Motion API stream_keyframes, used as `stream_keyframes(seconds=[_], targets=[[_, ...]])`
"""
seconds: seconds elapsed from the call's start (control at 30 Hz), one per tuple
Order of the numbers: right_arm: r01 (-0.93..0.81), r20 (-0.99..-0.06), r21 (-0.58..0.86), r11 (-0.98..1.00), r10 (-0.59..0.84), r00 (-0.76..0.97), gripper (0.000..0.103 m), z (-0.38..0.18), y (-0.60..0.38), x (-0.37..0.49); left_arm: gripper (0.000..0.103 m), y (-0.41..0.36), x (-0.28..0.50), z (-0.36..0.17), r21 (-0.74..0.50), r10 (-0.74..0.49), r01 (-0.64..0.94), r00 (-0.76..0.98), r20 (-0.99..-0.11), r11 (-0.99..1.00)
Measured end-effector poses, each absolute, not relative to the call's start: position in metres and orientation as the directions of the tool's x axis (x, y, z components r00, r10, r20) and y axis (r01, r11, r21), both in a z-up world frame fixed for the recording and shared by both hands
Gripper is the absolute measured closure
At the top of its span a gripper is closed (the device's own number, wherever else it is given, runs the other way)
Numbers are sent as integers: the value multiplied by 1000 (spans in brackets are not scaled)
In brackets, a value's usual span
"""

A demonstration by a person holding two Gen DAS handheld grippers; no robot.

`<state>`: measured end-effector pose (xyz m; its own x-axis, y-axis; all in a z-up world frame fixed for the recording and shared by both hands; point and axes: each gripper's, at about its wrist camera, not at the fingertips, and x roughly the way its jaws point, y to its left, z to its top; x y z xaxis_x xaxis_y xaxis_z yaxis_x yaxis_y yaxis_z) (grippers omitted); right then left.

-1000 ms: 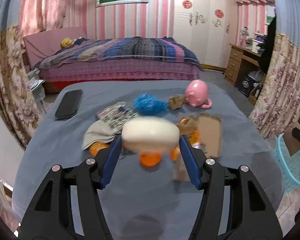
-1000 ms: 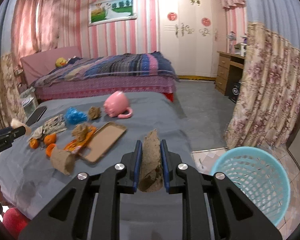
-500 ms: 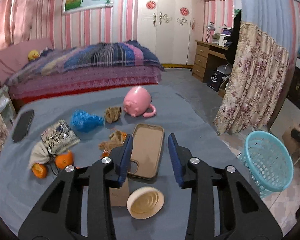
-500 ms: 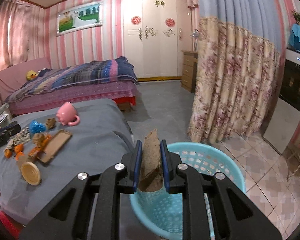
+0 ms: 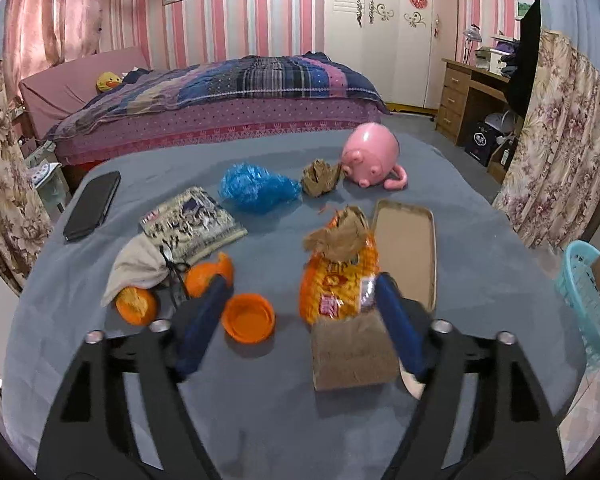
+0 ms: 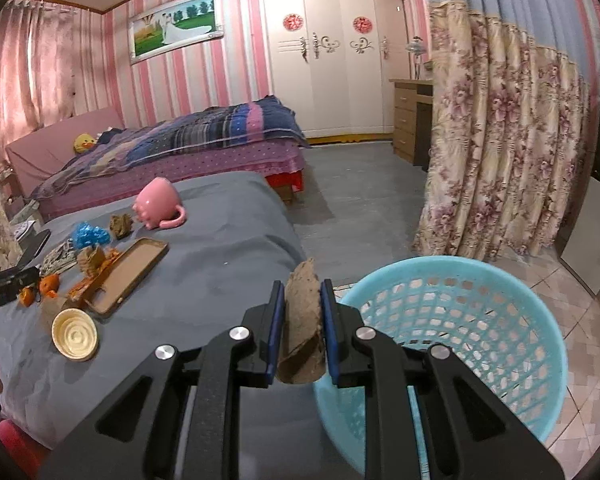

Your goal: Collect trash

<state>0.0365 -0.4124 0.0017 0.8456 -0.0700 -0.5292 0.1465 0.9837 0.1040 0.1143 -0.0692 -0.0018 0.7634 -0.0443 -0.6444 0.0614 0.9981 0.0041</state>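
Note:
My left gripper [image 5: 300, 300] is open and empty, low over the grey table [image 5: 260, 412]. Between its fingers lie an orange snack wrapper [image 5: 340, 280], a brown cardboard piece [image 5: 352, 356] and an orange peel cup [image 5: 247, 318]. My right gripper [image 6: 302, 300] is shut on a brown cardboard scrap [image 6: 303, 312], held beside the rim of the light blue basket [image 6: 480, 320]. A cream round lid [image 6: 75, 334] lies on the table at the front left in the right wrist view.
A blue plastic bag [image 5: 256, 188], crumpled brown paper [image 5: 320, 176], pink pig mug [image 5: 374, 156], brown phone case [image 5: 406, 232], printed pouch [image 5: 192, 226], oranges [image 5: 136, 306] and black phone [image 5: 93, 205] lie on the table. The basket [image 5: 592, 300] stands at its right.
My left gripper let go of the cream lid, opened wide and moved left over the wrapper and peel. My right gripper carried the cardboard scrap from the table to the basket.

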Motion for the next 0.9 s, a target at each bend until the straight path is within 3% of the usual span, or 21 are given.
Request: stream_keyframes(seconds=[0.27,0.37,0.9], targets=[[160,-549,106,981,-76,832,84,-7,-415,32,21,-86,124,-37,-30,-58,53,684,-727,998],[162,-553,103,981,-79,829,84,-8,-416,31,53,-84,131,-47,-95,-128,86,635,-762,992],[164,-527,119,979,-78,846,84,-4,-423,30,54,-93,131,42,-15,-92,104,790,-606,994]])
